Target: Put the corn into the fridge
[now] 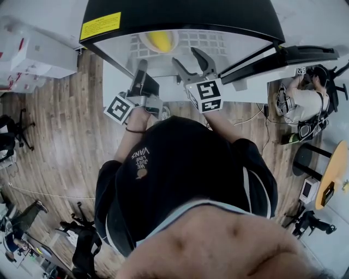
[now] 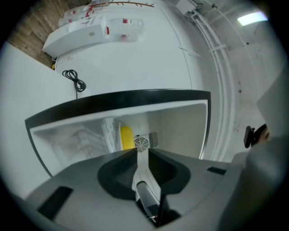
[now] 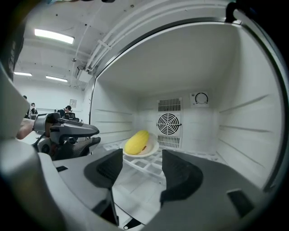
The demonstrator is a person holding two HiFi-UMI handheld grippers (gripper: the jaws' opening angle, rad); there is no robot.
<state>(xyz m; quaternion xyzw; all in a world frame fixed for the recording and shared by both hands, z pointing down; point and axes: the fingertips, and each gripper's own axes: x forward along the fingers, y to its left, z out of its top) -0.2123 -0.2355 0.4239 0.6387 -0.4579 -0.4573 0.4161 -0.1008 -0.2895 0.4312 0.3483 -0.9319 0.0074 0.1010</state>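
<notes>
A yellow corn cob (image 1: 160, 39) lies on a white plate (image 3: 151, 149) on the wire shelf (image 3: 135, 168) deep in the open fridge (image 1: 180, 13). It also shows in the left gripper view as the corn (image 2: 127, 137) and in the right gripper view as the corn (image 3: 136, 141). My right gripper (image 1: 188, 57) (image 3: 142, 162) is open and empty, reaching into the fridge mouth, short of the plate. My left gripper (image 1: 143, 66) (image 2: 142, 155) is beside it at the fridge's left front edge, jaws closed to a thin slit with nothing between them.
The fridge door (image 1: 294, 54) stands swung out to the right. A round fan vent (image 3: 169, 123) sits on the back wall behind the plate. White boxes (image 1: 32, 52) are stacked at the left. A person (image 1: 305, 103) sits at the right near a round wooden table (image 1: 332, 174).
</notes>
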